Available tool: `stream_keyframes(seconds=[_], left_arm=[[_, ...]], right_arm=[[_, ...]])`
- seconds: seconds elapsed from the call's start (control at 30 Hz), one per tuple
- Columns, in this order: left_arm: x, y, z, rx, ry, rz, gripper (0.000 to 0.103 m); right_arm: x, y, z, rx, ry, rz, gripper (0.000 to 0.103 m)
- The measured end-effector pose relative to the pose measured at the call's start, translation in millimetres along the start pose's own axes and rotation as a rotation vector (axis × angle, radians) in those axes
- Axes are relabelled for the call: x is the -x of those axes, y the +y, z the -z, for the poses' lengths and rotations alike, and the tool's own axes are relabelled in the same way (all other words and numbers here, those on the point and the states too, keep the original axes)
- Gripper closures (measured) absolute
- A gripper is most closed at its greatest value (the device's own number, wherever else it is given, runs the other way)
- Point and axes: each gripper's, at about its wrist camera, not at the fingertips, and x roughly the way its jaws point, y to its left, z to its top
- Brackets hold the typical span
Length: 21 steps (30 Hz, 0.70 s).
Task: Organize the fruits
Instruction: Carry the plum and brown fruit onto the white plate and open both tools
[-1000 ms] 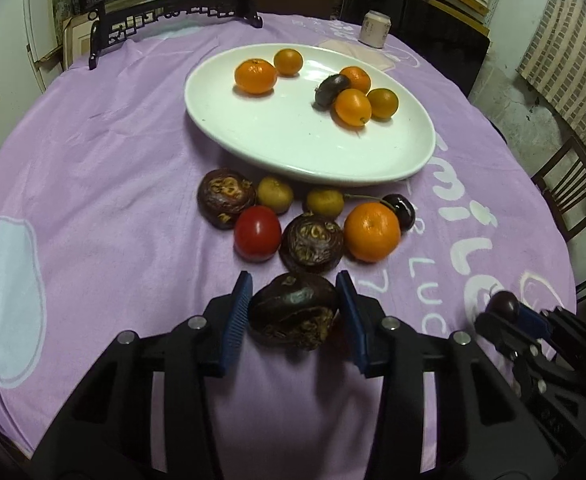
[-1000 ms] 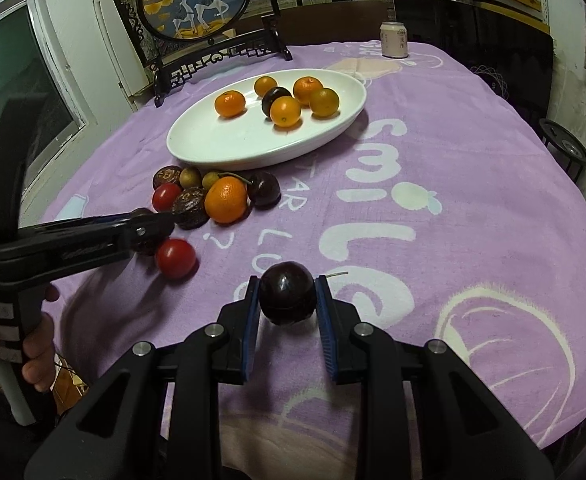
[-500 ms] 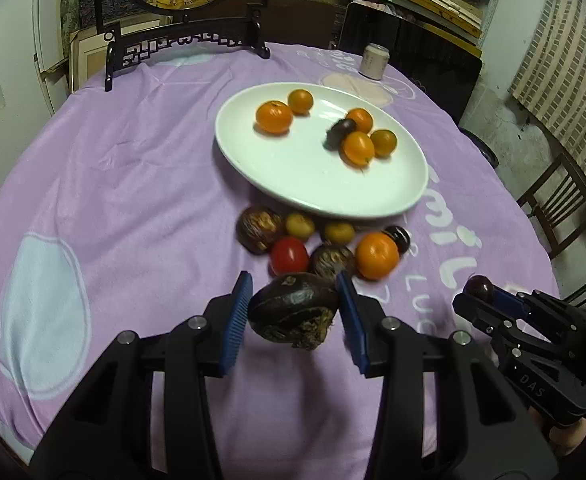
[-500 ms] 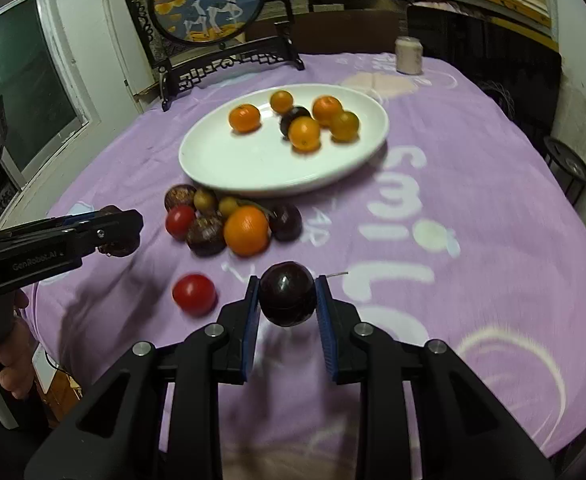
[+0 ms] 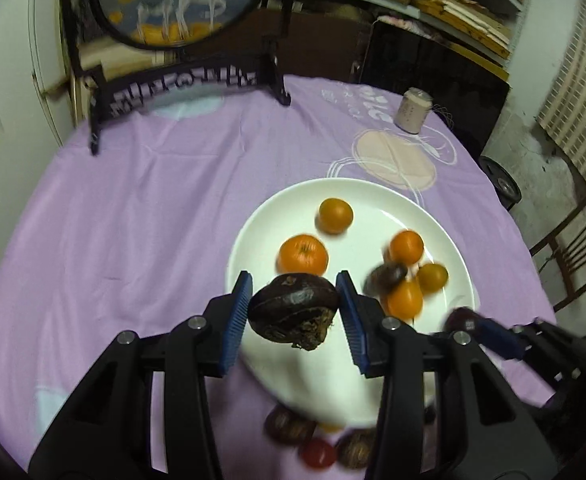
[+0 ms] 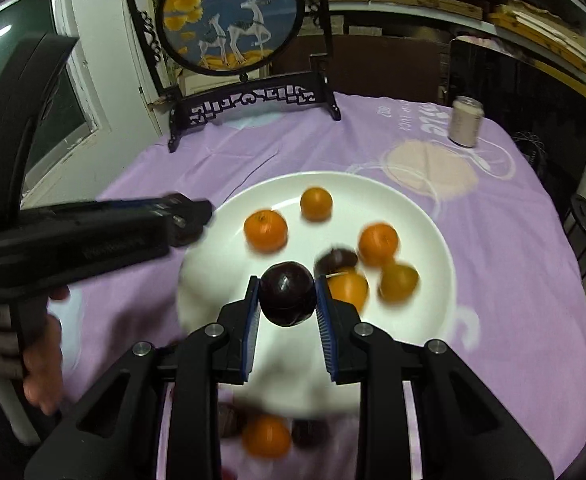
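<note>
While both claws hang over the white plate [image 5: 445, 236], each one pinches a piece of fruit. At the lower centre of the left wrist view, the left claw [image 5: 294, 307] has its 2 blue pads pressed on a wrinkled dark-brown fruit [image 5: 294, 307], which I take for a passion fruit, held above the plate's near left rim. At the lower centre of the right wrist view, the right claw [image 6: 287, 299] grips a smooth dark-purple plum [image 6: 287, 294] over the middle of the plate.

On the plate lie 5 orange citrus fruits and 1 small dark fruit [image 6: 335, 261]: a mandarin [image 5: 303, 254] sits left of centre, a smaller orange [image 5: 335, 215] behind it, and the other 3 cluster with the dark fruit at the right side.

More fruit, blurred, lies on the purple-clothed desk [image 5: 133, 220] at the bottom of both views, just in front of the plate, among it a red tomato [image 5: 317, 453] and an orange [image 6: 267, 442].

In the upper right of both views a pale can [image 6: 466, 121] stands on the cloth. At the upper left stands a round painted screen [image 6: 231, 16] on a black carved stand. A hand [image 6: 33, 356] at the left edge of the right wrist view holds the left claw's grip.
</note>
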Motion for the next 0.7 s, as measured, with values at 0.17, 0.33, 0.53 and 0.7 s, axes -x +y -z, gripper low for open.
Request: stream_keyframes(seconds=[0.17, 0.33, 0.53, 0.7], left_arm=[[-36.2, 2.3, -2.3, 0.021, 0.056, 0.011, 0.059], [-52.4, 8.3, -1.9, 0.028, 0.075, 0.013, 0.059], [-60.6, 7.7, -1.2, 0.026, 0.088, 0.010, 0.058], [-34.9, 9.2, -1.7, 0.036, 0.020, 0.030, 0.044]], right_arm=[[-42.4, 4.0, -7.4, 0.022, 0.078, -0.023, 0.075], [-59.7, 6.5, -4.6, 0.026, 0.111, -0.037, 0.075], [-67.8, -0.7, -4.8, 0.002, 0.115, -0.038, 0.067], [-46.1, 0.6, -0.6, 0.007, 0.092, -0.025, 0.054]])
